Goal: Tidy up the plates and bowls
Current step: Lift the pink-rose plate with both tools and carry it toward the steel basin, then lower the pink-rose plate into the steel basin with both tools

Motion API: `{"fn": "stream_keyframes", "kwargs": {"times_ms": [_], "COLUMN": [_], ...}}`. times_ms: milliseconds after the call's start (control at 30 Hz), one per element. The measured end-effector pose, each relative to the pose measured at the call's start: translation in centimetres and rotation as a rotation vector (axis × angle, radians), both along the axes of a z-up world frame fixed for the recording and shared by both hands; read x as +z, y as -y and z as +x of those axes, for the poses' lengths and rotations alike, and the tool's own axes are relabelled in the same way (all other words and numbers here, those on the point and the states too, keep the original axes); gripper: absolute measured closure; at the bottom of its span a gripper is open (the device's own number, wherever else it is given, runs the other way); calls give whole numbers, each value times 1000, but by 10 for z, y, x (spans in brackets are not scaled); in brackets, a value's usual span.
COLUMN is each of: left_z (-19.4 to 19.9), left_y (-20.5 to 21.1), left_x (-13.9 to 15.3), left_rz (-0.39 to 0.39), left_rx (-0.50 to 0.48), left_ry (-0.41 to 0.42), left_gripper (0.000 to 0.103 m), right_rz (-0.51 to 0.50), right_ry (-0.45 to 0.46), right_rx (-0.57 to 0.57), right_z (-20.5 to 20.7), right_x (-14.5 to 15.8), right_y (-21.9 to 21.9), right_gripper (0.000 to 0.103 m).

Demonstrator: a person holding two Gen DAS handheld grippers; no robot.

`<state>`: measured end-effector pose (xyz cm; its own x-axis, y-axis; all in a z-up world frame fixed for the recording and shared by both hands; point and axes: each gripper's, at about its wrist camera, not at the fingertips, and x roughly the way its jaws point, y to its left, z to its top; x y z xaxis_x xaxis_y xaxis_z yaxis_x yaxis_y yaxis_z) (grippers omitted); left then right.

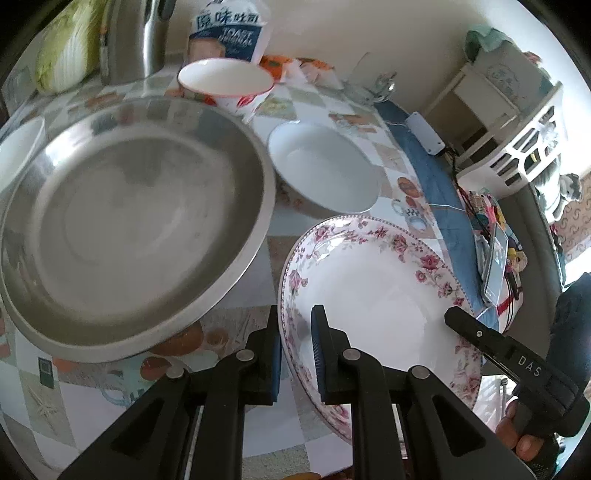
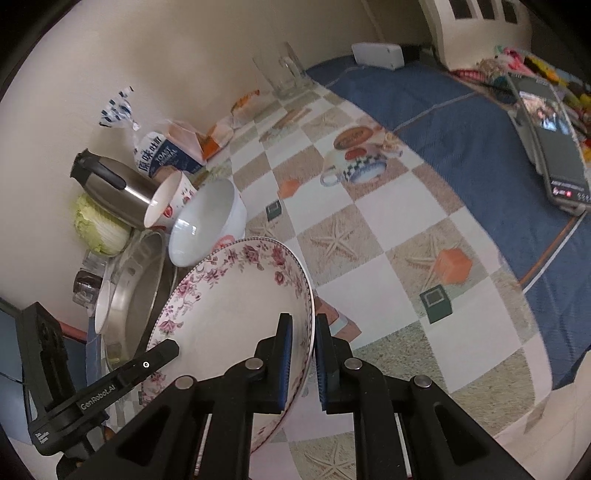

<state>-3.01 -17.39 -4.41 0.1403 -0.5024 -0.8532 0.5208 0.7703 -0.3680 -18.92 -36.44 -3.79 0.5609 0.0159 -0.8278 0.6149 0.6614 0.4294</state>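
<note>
In the left wrist view, a cabbage point(image 1: 66, 51) lies at the upper left beside a steel kettle point(image 1: 136, 40). Below them a wide steel basin point(image 1: 129, 221) fills the left half of the frame, resting on the patterned worktop point(image 1: 258, 424). At the top centre a bag of toast point(image 1: 229, 33) stands behind a red-patterned bowl point(image 1: 225, 83). Right of the basin sits a plain white dish point(image 1: 325, 170), apart from the basin's rim. Lower right of centre is the flowered plate point(image 1: 373, 291), tilted, with its near edge off the worktop. The left tool point(image 1: 297, 350) pinches the plate's left rim, one finger outside and one inside the rim. At the far right the right tool point(image 1: 461, 323) grips the opposite rim, held by a hand point(image 1: 517, 435) in the lower right corner. A blue cloth point(image 1: 436, 177) and a phone point(image 1: 496, 266) lie beyond the plate on the right.

In the right wrist view, the left tool point(image 2: 162, 350) enters from the lower left, clamped on the plate's far rim. The flowered plate point(image 2: 236, 306) stands steeply tilted at centre, and the right tool point(image 2: 303, 354) is pressed together on its near rim. Right of it the checked worktop point(image 2: 388, 229) stretches to the blue cloth point(image 2: 461, 122).
</note>
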Motion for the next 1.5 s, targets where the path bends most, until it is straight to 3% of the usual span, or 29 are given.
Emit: {"fn": "stream_keyframes", "kwargs": {"times_ms": [300,600,1067,1500], "left_z": [-1,12,46,84], "left_y": [-4,-21,-59,-116], "left_x": [14,27,40,49], "left_rz": [-25,-66,-105,-145], "left_rx": [-11,40,146,260], "left_ry": [31,56,77,84], "left_gripper": [88,88,88,88], "right_rz": [-59,-99,-141,-130], "right_ry": [25,29,37,35], "right_rx": [3,42,134,234], "right_z": [-2,15,68,130], "right_x": [19,34,62,67], "right_y": [-7,-16,-41,-79], "right_gripper": [90,90,91,91]}}
